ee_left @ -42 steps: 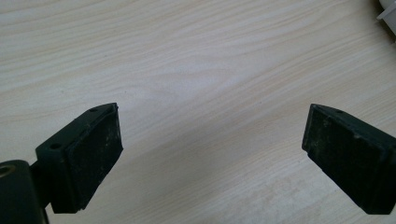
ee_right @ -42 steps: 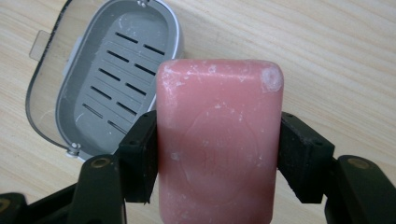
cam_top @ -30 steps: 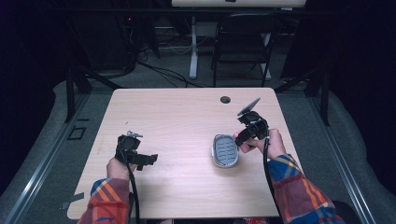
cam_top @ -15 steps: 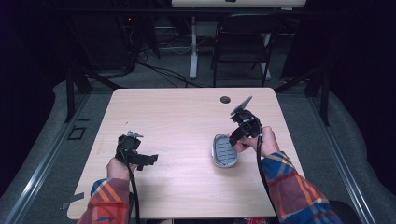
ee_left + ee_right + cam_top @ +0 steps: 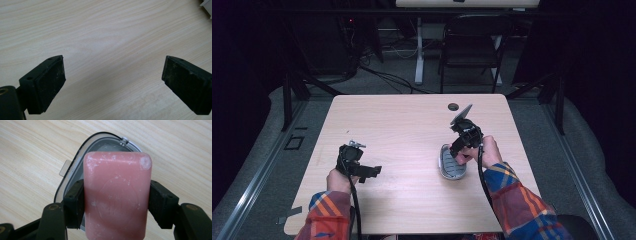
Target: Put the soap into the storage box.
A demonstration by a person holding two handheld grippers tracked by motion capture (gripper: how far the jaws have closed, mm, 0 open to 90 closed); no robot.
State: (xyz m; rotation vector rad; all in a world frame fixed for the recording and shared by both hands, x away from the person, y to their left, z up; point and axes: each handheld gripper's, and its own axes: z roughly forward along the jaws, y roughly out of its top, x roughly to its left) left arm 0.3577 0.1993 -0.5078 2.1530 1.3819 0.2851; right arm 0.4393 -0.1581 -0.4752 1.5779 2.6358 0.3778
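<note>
Soap is the thing in play, a pink bar (image 5: 117,195) clamped between the jaws of the right gripper (image 5: 115,203) just above a small grey dish. From the high view, a pale wooden table (image 5: 412,125) stands on a grey floor, with a dark chair (image 5: 472,45) and cables behind it. The person's forearms in plaid sleeves (image 5: 522,200) come in from below. The left gripper (image 5: 357,167) is held low over the table's left part, well apart from everything else. The right gripper (image 5: 458,150) hangs over the near end of the grey dish (image 5: 451,162), which lies on the table's right half; the bar itself is too small to make out there. A small dark round spot (image 5: 453,106) sits near the far edge of the table. In the left gripper view, the two black jaws stand wide apart with nothing between them, over bare wood grain (image 5: 105,37); a pale corner of something (image 5: 207,5) shows at the top right. In the right gripper view, the bar is a rounded rectangle, dusty with whitish scuffs and a faint oval stamp on its face, gripped by its long sides. Behind it lies the dish (image 5: 75,170), oval, clear grey, with a dark rim and a small tab on one side.
</note>
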